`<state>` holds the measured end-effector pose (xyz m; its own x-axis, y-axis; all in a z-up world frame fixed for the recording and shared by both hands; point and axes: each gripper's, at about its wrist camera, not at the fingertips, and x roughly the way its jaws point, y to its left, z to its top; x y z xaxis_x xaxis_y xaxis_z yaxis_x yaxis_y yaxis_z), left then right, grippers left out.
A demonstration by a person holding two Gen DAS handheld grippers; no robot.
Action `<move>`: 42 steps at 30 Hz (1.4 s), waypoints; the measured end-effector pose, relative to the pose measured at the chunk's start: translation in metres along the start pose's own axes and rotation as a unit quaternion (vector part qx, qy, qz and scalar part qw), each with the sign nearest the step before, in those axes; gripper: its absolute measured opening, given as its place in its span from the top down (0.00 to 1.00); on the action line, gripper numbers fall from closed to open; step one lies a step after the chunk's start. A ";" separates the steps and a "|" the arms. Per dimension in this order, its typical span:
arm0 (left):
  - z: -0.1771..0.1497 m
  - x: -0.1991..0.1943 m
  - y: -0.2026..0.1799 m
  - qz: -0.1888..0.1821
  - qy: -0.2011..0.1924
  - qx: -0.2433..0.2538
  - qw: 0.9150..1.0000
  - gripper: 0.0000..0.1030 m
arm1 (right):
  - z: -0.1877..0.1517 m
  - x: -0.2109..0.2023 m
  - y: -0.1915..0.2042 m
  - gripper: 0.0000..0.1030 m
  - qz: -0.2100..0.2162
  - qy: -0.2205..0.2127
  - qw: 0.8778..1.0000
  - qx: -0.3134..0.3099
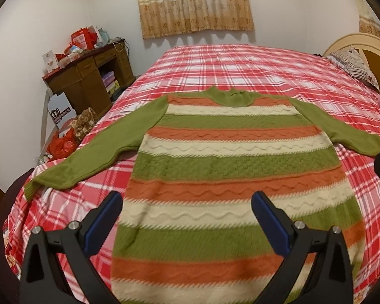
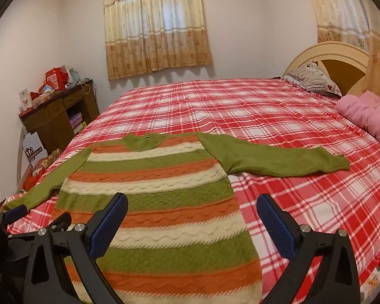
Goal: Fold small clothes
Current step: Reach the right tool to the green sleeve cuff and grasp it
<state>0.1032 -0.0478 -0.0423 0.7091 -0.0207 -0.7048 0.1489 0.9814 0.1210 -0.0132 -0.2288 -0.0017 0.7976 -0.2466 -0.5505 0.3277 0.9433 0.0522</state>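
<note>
A knitted sweater (image 1: pixel 230 167) with green, orange and cream stripes lies flat on the red plaid bed (image 1: pixel 240 65), collar away from me, both green sleeves spread outward. My left gripper (image 1: pixel 186 200) hovers open above the sweater's lower body, nothing between its fingers. In the right wrist view the same sweater (image 2: pixel 154 190) lies to the left, its right sleeve (image 2: pixel 278 162) stretched across the bedspread (image 2: pixel 240 106). My right gripper (image 2: pixel 192 202) is open above the sweater's right edge, empty. The left gripper's blue fingertip (image 2: pixel 16 212) shows at the left margin.
A brown desk (image 1: pixel 88 76) piled with red boxes stands left of the bed, with bags on the floor below it. Pillows (image 2: pixel 314 78) and a pink quilt (image 2: pixel 367 114) sit by the headboard at the right. Curtains hang on the far wall.
</note>
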 end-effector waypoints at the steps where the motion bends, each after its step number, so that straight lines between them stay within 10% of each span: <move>1: 0.004 0.005 -0.003 0.000 0.002 0.001 1.000 0.00 | 0.002 0.005 0.000 0.01 -0.002 0.004 1.000 -0.002; 14: 0.035 0.040 -0.023 -0.008 0.012 0.014 1.000 0.00 | 0.015 0.051 -0.033 0.01 -0.038 0.028 0.999 0.027; 24: 0.051 0.084 -0.002 -0.015 -0.007 -0.002 1.000 0.00 | 0.027 0.063 -0.161 0.01 -0.130 0.001 0.987 0.099; 35: 0.031 0.134 0.013 0.020 0.029 -0.047 0.998 0.00 | 0.016 0.110 -0.391 0.12 -0.184 0.056 0.908 0.373; 42: 0.029 0.135 0.004 0.024 0.027 -0.032 0.999 0.00 | 0.024 0.154 -0.391 0.26 -0.207 0.092 0.924 0.309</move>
<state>0.2201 -0.0522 -0.1168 0.6753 0.0360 -0.7367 0.0692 0.9913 0.1120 -0.0064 -0.6407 -0.0867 0.4586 -0.4622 -0.7590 0.8568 0.4566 0.2397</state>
